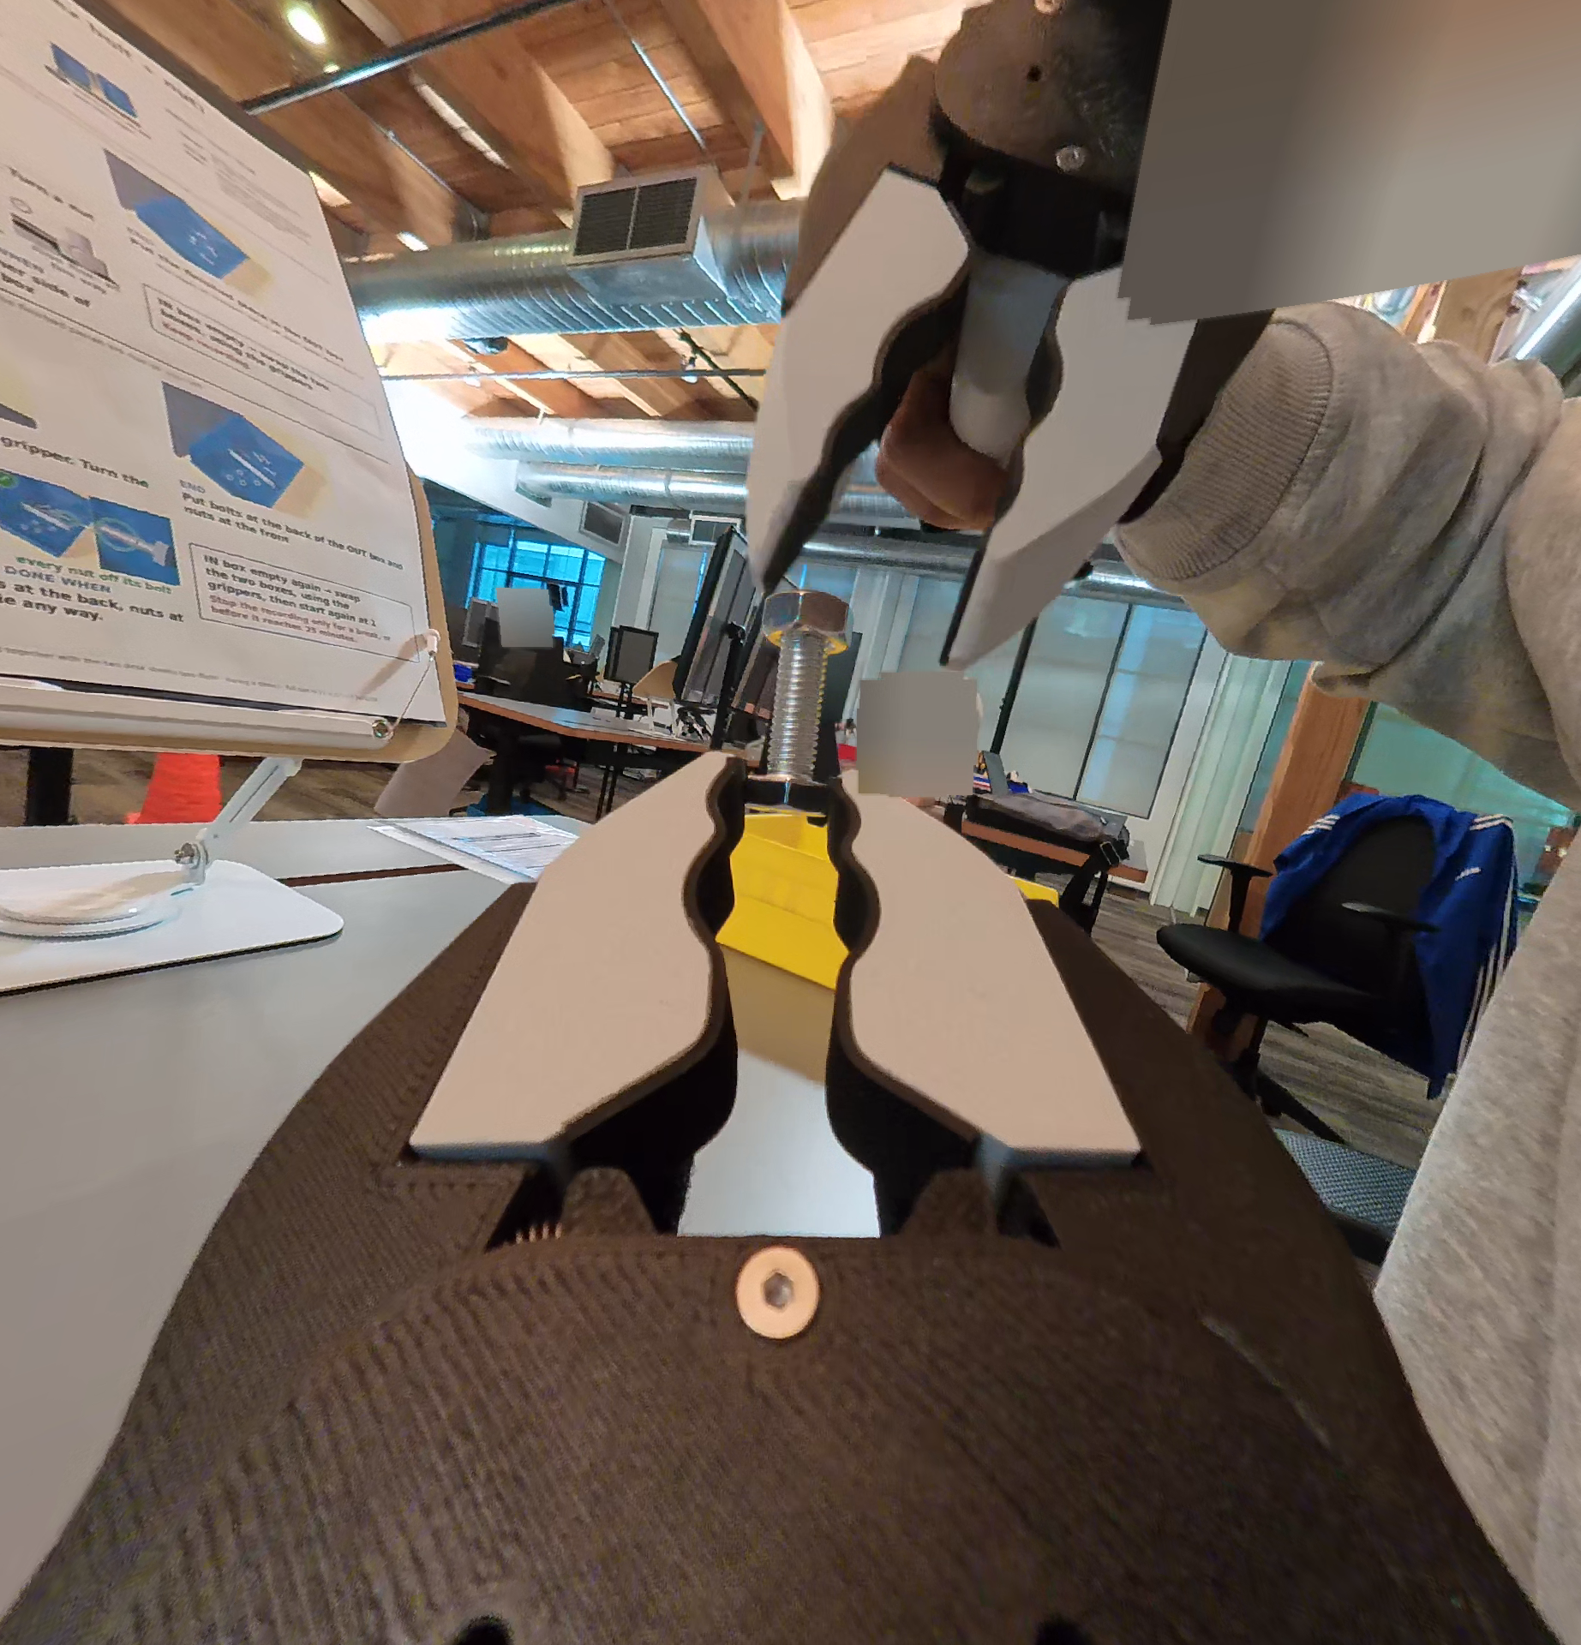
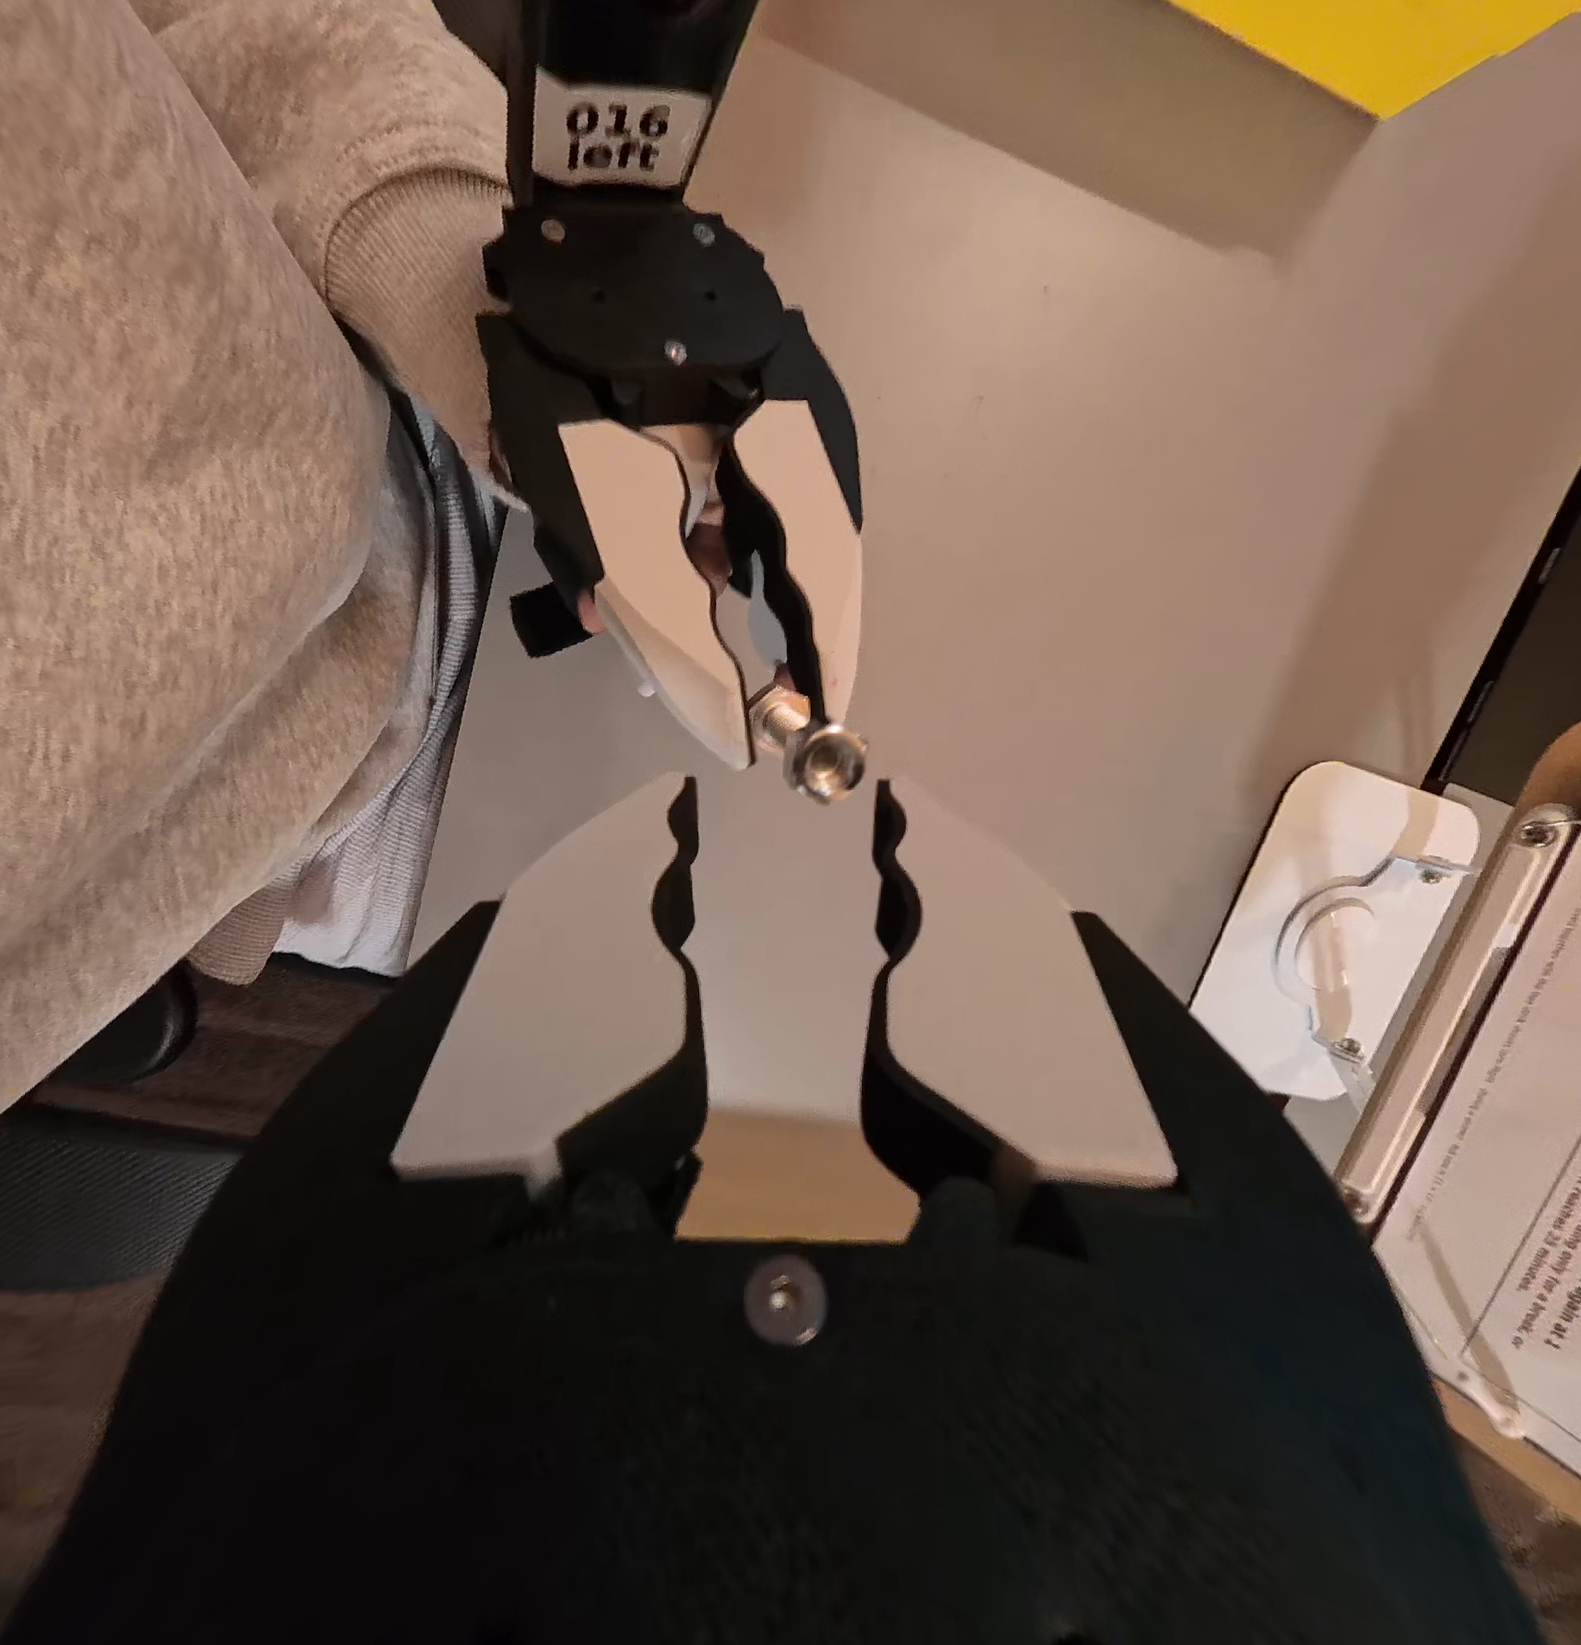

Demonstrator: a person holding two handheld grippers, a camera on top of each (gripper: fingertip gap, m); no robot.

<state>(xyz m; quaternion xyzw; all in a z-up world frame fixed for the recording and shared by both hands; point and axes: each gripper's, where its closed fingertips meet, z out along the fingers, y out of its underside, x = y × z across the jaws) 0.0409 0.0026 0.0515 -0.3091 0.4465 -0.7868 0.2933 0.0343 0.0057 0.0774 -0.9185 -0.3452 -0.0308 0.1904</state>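
Observation:
My left gripper [image 1: 782,779] is shut on the head end of a silver bolt [image 1: 795,703]. The threaded shaft stands out past the fingertips, with a hex nut [image 1: 804,614] at its free end. My right gripper [image 1: 867,614] comes down from above, open, with one fingertip on each side of the nut and not touching it. In the right wrist view my right gripper [image 2: 784,783] is open, and the nut [image 2: 827,770] sits just beyond its tips. There the left gripper [image 2: 778,721] reaches in from the top, holding the bolt [image 2: 782,712].
An instruction sheet [image 1: 145,356] stands on a white stand [image 1: 145,917] on the left of the grey table; the stand also shows in the right wrist view [image 2: 1356,935]. A yellow bin [image 1: 778,899] lies beyond the left fingers. A person's grey sleeve [image 1: 1347,534] is on the right, with an office chair [image 1: 1303,970] behind. My left and right fingertips are right by each other.

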